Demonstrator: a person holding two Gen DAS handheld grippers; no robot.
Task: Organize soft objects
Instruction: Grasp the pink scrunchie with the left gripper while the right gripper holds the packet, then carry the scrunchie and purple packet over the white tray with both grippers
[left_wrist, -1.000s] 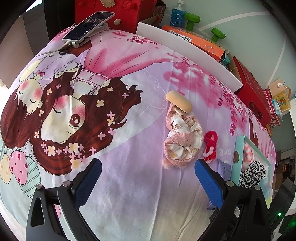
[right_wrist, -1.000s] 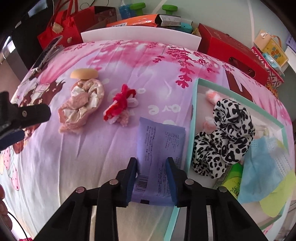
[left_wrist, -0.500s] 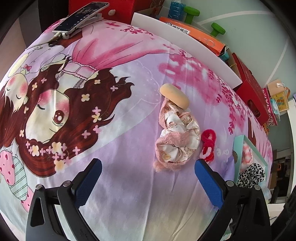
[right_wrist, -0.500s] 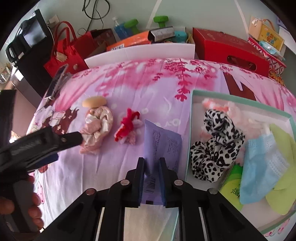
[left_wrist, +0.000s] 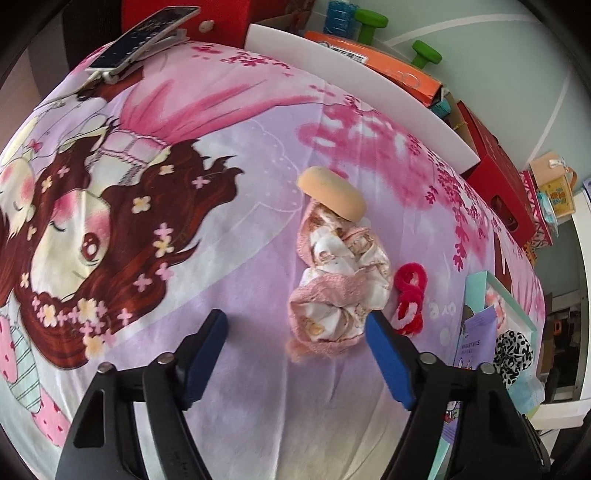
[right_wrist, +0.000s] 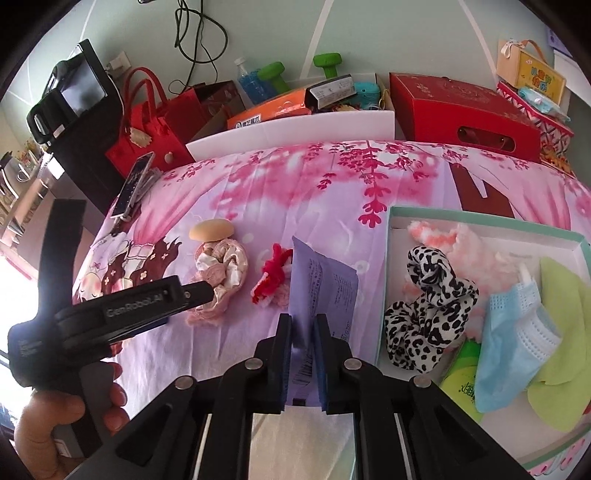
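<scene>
The right gripper (right_wrist: 302, 354) has its fingers clamped on the near end of a purple tissue packet (right_wrist: 323, 284), which stands up from them, lifted clear of the cartoon bedsheet (right_wrist: 303, 184). Just to the right of the packet lies the teal-rimmed box (right_wrist: 384, 273), already holding a leopard-print scrunchie (right_wrist: 428, 310), a blue face mask (right_wrist: 517, 332), a fluffy pink-and-white piece and some light green cloth. So the step in hand looks like carrying the packet to the box; the next move calls for swinging it rightward over the rim and setting it into a free spot before releasing.

The left gripper (left_wrist: 295, 354) hovers with its blue fingers spread wide, holding nothing, pointed at the crumpled pink-trimmed cloth (left_wrist: 340, 288) left of the box. The right finger's tip sits close to the cloth's near edge; whether it touches cannot be told. A tan oval sponge (left_wrist: 332, 197) rests against the cloth's far end, and a red hair tie (left_wrist: 410, 295) lies between the cloth and the box. Those three are still to be gathered; taking the cloth would likely need the fingers lowered astride it, without dragging the sponge.
</scene>
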